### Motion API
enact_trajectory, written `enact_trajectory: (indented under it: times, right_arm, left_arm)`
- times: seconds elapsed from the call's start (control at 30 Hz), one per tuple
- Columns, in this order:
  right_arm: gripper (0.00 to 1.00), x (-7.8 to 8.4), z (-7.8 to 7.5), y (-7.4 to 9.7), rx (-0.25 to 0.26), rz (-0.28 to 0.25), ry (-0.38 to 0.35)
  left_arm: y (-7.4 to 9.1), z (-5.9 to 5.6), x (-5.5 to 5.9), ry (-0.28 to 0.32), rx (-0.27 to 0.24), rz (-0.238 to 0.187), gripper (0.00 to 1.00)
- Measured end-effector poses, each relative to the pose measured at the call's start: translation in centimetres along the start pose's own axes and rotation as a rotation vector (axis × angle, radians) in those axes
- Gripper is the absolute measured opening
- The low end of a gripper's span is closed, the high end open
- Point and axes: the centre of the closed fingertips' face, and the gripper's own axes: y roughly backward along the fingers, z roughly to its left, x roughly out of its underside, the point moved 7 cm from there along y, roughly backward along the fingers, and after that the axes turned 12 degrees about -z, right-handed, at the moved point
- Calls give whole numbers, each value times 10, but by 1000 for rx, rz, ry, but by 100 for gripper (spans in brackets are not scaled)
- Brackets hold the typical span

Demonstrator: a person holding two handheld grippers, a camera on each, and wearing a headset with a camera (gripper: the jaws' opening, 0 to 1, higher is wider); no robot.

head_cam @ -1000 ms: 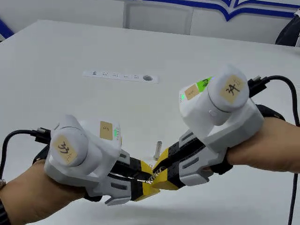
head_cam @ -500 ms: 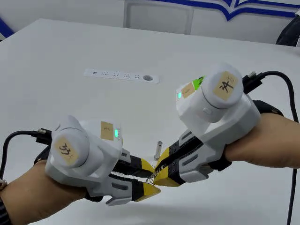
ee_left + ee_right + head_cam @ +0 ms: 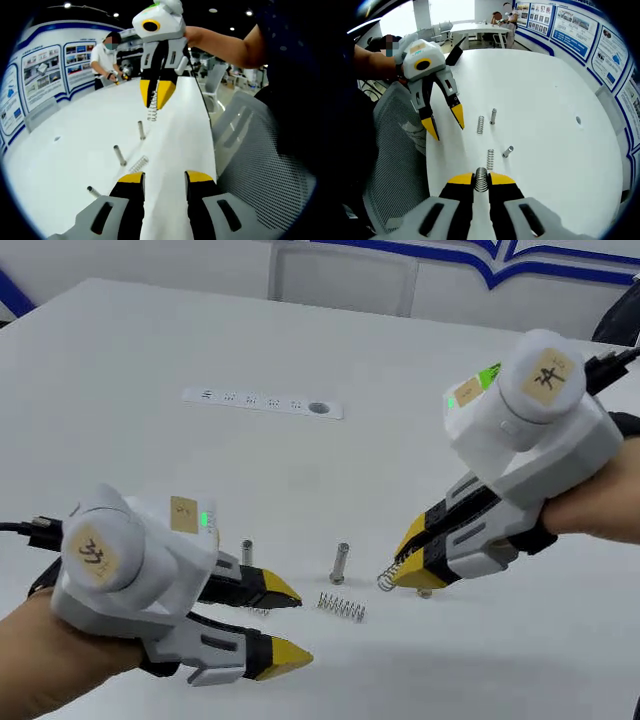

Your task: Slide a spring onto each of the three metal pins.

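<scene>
Right gripper (image 3: 405, 575) clamped on a spring (image 3: 481, 180); left gripper (image 3: 286, 626) spread wide and empty.
The held spring is kept over the white table (image 3: 150, 340), near the right pin (image 3: 141, 130). The middle pin (image 3: 341, 563) and left pin (image 3: 247, 552) are stood upright between the grippers. A second spring (image 3: 341, 607) is laid flat just beside the middle pin; a third spring (image 3: 258, 610) is seen by the left gripper's upper jaw.

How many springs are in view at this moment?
3. One spring is gripped by the right gripper; a second spring lies on the table beside a pin; a third spring lies beside another pin, near the left gripper.
</scene>
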Motion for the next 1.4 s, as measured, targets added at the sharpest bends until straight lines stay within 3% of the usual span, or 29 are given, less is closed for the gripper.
enact_trajectory:
  times: [0.3,0.7,0.9,1.4]
  right_arm:
    - [12,16,-28,17,68,64,-21]
    - [12,33,-52,10,90,145,-50]
    - [12,44,-58,-4,83,220,-46]
    - [12,54,-64,-20,63,269,-64]
  left_arm:
    - [28,7,8,72,-82,-29,42]
    - [45,16,16,140,-181,-63,59]
    - [44,15,19,151,-188,-63,63]
    - [44,16,25,169,-188,-65,63]
